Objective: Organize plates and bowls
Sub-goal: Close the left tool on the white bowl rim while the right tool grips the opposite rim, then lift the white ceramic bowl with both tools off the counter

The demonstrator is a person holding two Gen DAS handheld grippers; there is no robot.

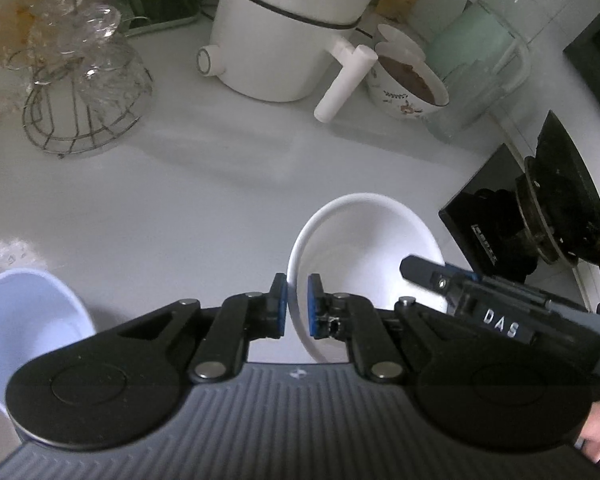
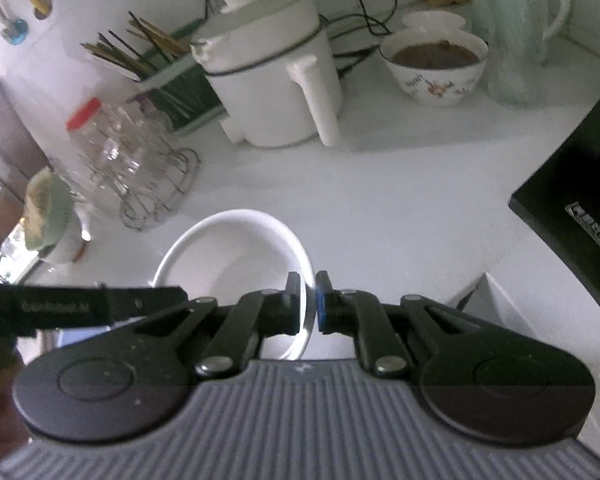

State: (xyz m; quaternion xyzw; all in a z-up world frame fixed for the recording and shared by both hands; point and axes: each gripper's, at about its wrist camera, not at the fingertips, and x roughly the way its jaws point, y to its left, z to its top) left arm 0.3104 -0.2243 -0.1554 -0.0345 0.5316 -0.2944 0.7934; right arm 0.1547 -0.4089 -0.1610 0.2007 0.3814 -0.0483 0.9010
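A white bowl (image 1: 364, 248) is held above the white counter by both grippers. My left gripper (image 1: 298, 306) is shut on the bowl's left rim. My right gripper (image 2: 308, 304) is shut on the right rim of the same bowl (image 2: 232, 256). The right gripper also shows at the right of the left wrist view (image 1: 480, 300), and the left gripper at the left of the right wrist view (image 2: 80, 306). A pale blue bowl (image 1: 24, 320) stands on the counter at the lower left.
At the back stand a white electric pot (image 1: 284, 36), a flowered bowl with brown contents (image 1: 408, 84), a glass jug (image 1: 476, 64) and a wire basket of glassware (image 1: 88, 92). A black stove (image 1: 496, 200) is at the right. A chopstick holder (image 2: 156, 68) stands behind.
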